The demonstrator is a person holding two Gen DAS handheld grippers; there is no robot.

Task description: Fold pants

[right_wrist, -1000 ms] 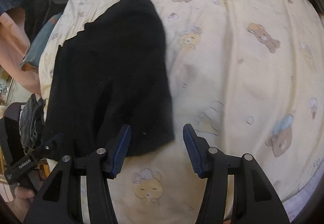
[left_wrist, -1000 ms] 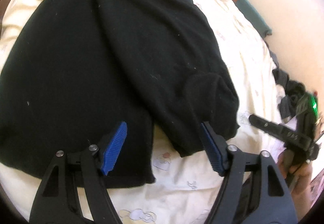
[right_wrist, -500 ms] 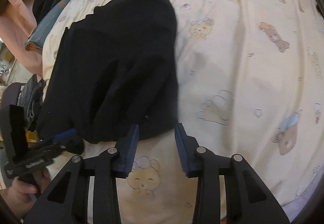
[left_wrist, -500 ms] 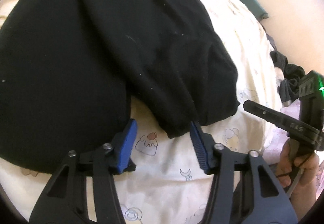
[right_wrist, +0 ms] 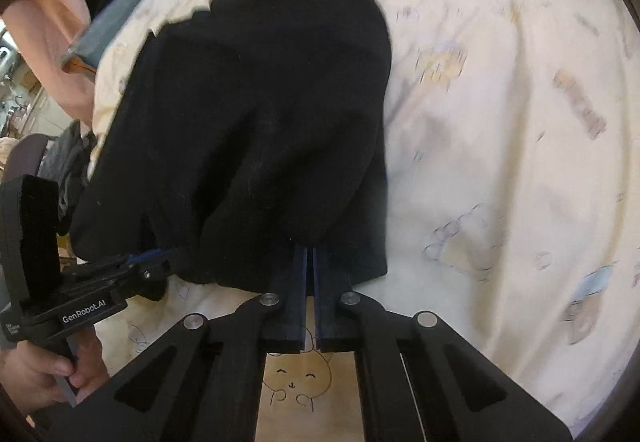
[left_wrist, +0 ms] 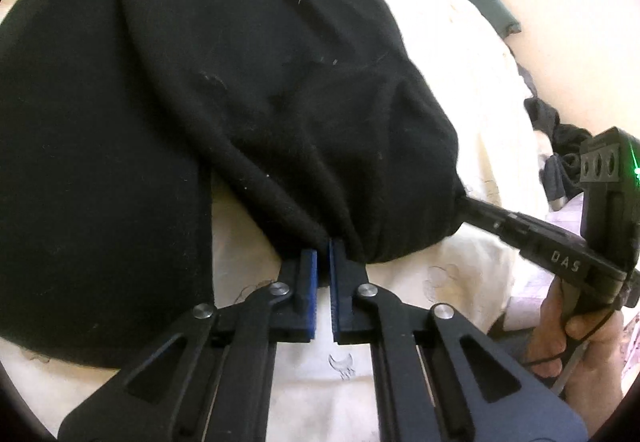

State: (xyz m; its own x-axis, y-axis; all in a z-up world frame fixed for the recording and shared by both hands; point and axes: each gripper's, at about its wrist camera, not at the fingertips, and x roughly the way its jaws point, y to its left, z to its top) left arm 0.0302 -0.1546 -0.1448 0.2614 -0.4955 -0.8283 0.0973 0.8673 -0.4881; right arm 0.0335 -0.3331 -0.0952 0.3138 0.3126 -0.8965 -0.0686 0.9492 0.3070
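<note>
Bedsheet [left_wrist: 472,54] under tool-pinched pants [left_wrist: 240,82]

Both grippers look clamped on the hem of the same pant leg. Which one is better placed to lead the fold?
Neither clearly; probably both together. Left gripper and right gripper have jaws shut on opposite corners of the black pants leg hem, so lifting it across the bedsheet suits a two-handed carry.

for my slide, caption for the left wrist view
Left tool shut on the hem of the black pants spread on a cartoon-print sheet, right tool gripping the same leg.
</note>
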